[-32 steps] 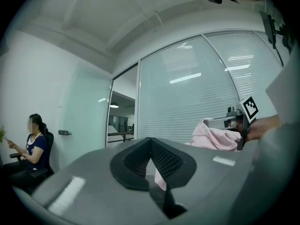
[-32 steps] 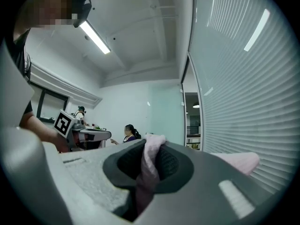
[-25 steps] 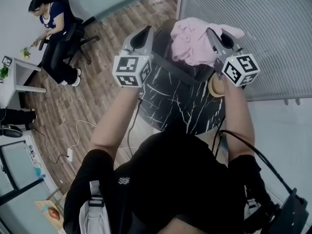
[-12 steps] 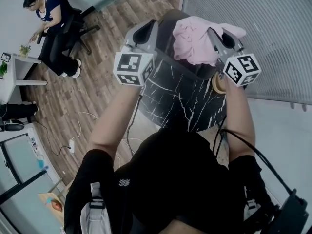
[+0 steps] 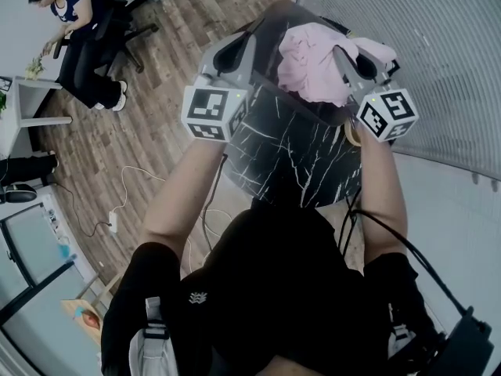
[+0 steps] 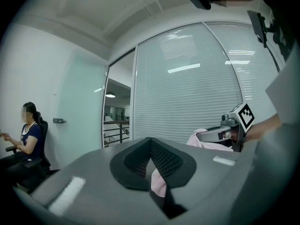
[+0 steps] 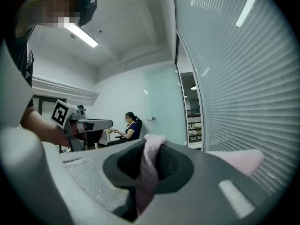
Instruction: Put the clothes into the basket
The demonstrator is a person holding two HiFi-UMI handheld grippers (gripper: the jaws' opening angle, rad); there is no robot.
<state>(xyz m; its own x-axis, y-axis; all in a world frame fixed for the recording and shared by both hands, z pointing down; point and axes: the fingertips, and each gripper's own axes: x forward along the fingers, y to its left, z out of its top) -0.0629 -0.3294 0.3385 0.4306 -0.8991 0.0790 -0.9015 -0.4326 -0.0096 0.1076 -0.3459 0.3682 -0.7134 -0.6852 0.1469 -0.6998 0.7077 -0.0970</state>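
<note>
Blinds close at right (floor open left).

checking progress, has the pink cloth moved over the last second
Yes, slightly. The pink cloth has come toward the person: more of the black table shows beyond its far side than before.

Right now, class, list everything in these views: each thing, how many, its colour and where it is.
pink garment: one, pink, held up between both grippers above the table
table: one, black with white veins, below the garment
floor: brown wood planks, left of the table
blinds: one wall, pale grey, at right
seated person: one, dark clothes, far upper left
office chair: one, black, under that person
desk: one, white, left edge
cable: one, white, on the floor
left gripper: one, grey, shut on the garment
right gripper: one, grey, shut on the garment
</note>
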